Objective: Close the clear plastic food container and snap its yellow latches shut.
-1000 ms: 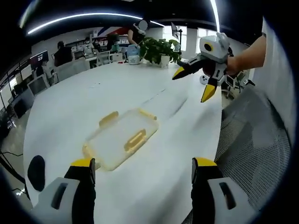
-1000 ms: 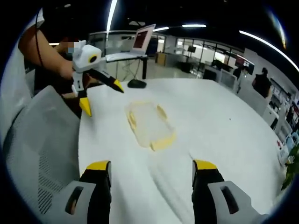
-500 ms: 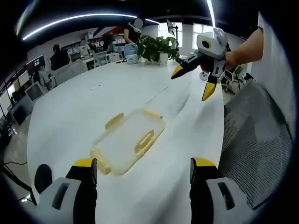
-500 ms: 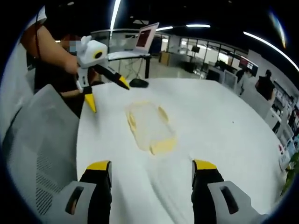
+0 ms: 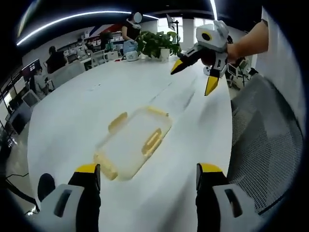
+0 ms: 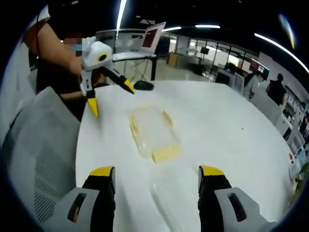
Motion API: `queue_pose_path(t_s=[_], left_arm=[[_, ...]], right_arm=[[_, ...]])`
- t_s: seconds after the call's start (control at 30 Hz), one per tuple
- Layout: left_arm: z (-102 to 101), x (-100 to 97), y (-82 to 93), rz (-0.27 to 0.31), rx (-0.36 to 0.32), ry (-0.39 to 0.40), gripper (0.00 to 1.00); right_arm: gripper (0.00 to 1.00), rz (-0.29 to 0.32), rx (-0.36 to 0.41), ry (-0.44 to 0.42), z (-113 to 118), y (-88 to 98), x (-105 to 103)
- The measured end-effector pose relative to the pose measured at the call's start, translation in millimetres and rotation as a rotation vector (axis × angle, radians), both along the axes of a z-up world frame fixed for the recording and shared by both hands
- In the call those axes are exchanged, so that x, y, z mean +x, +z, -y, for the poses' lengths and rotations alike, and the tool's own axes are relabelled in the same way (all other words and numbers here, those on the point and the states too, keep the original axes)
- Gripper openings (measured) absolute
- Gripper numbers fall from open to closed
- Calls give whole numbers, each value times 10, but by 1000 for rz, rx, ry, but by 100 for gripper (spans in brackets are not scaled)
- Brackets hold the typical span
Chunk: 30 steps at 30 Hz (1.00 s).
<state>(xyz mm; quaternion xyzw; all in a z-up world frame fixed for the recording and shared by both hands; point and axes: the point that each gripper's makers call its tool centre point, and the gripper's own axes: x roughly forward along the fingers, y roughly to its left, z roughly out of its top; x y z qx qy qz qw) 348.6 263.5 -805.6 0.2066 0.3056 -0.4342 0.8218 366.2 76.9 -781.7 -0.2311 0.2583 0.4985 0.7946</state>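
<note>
Both claws hang wide and empty over the white desk (image 5: pixel 72 101). From the left claw (image 5: pixel 143 180), the clear container (image 5: pixel 133 141) lies at twelve o'clock with yellow latches (image 5: pixel 153 140) visible; the right claw (image 5: pixel 193 77) hovers beyond at one o'clock. Judged: approach step; next, reach down to the lid. Against one second back, the container sits nearer.

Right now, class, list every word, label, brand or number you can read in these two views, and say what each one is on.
None can be read.
The laptop screen is lit, but its content is too blurred.
The clear plastic food container shows no label.
The left gripper and right gripper show no legible marking.
</note>
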Motion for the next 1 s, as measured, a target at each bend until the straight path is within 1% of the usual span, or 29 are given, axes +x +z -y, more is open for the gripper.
queue_pose_path(t_s=[0.17,0.47,0.67,0.87,1.0], left_arm=[[-7,67,17,14,8,-10,82],[-53,155,37,32,53,-57,81],[-55,191,6,33,76,-93,81],[-70,236,-23,30,88,-108,80],[-95,263,-53,35,111,-133,77]], right_arm=[[69,-1,-11,14,-26,-12,43],[69,-1,-25,36,-96,-38,100],[69,-6,-36,50,-135,-70,148],[69,-4,-49,69,-186,-84,198],[69,1,-61,82,-221,-84,238]])
